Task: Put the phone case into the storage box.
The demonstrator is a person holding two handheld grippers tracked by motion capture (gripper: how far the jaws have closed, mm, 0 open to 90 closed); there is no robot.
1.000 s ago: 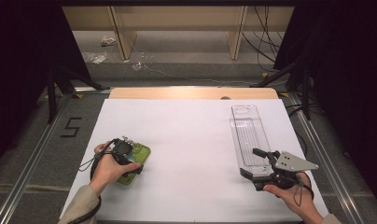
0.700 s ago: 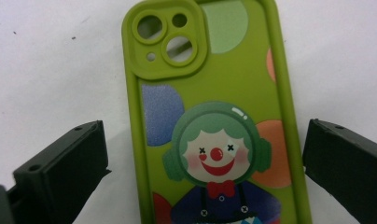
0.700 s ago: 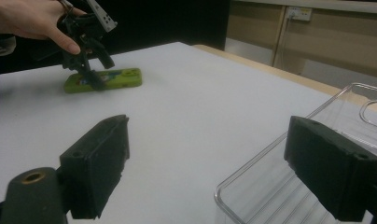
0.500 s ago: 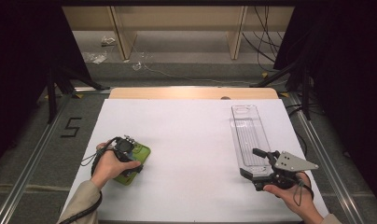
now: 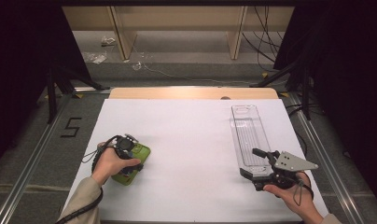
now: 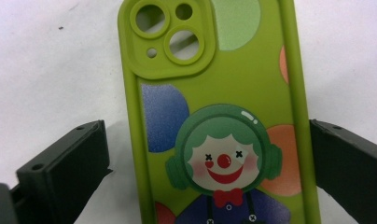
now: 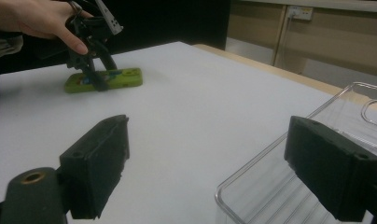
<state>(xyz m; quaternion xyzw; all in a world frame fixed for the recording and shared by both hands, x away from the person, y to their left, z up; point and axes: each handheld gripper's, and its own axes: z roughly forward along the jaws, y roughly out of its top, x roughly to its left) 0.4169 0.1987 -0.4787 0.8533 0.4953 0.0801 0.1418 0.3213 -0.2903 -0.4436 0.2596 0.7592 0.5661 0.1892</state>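
Left claw (image 6: 210, 154) straddles matte green phone case (image 6: 214, 116), loose; right claw (image 7: 224, 172) wide.

My left gripper (image 5: 126, 161) points down with jaws apart; my right gripper (image 5: 256, 163) lies level, jaws wide.

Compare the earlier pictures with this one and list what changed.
Hardly anything. The left claw sits over the green phone case as before, its jaws on either side and a gap visible at one side. The right claw remains open at the near end of the clear plastic tray. Case and tray lie where they were.
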